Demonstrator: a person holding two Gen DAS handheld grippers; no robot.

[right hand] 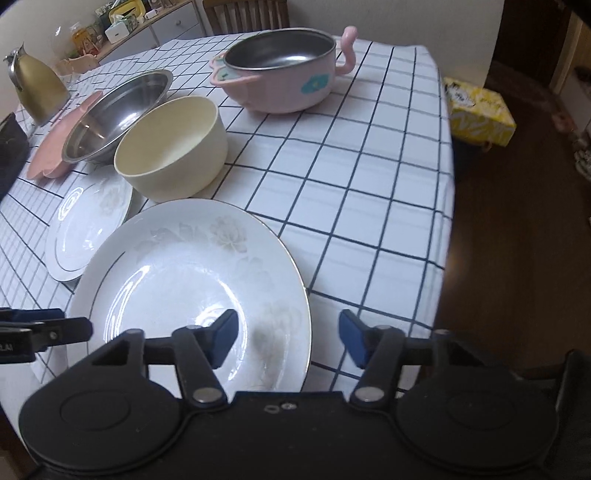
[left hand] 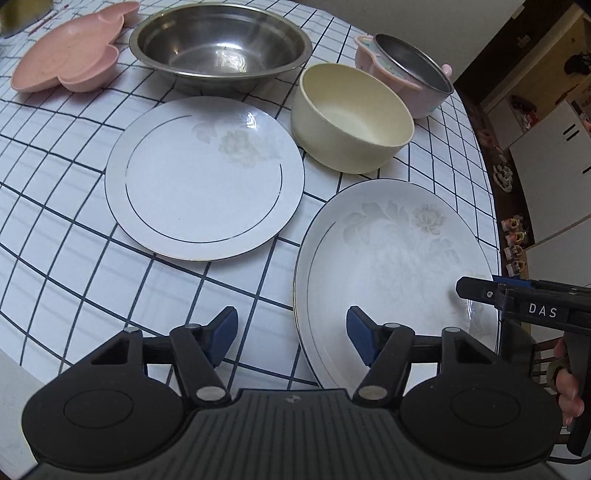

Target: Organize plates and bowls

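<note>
A large white floral plate lies near the table's front edge. A smaller white plate lies to its left. Behind them stand a cream bowl, a steel bowl, a pink steel-lined bowl with handles and a pink shaped dish. My left gripper is open, straddling the large plate's left rim. My right gripper is open over that plate's right rim; it also shows in the left wrist view.
The table has a white checked cloth; its right edge drops to a dark floor. A gold kettle stands at the far left. A yellow box sits beyond the table's right edge. A chair back stands behind the table.
</note>
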